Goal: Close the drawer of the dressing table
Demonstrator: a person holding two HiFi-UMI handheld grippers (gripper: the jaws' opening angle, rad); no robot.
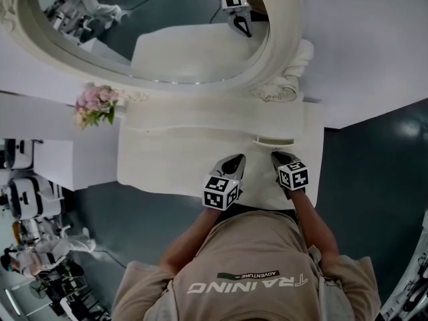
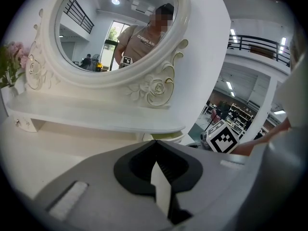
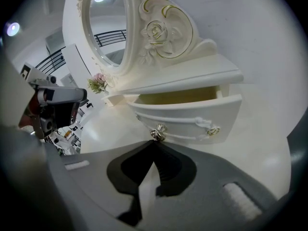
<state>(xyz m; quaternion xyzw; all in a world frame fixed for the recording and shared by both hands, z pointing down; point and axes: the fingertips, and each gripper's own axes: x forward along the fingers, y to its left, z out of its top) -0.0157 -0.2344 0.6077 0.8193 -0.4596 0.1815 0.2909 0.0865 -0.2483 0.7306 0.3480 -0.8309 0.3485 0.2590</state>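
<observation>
In front of the open drawer (image 3: pixel 192 121), the right gripper (image 3: pixel 154 143) (jaws clenched, empty) nearly touches its knob (image 3: pixel 158 131); a straight push inward looks next; left gripper (image 2: pixel 155 144) clenched too

White dressing table (image 1: pixel 167 162), centre of the head view.
Top was pale and mostly bare. A raised shelf (image 1: pixel 200 116) ran along the back, carrying an oval mirror (image 1: pixel 284 45). Pink flowers (image 1: pixel 95 104) stood at the left end. A small drawer (image 3: pixel 192 119) under the shelf stood part open.
</observation>
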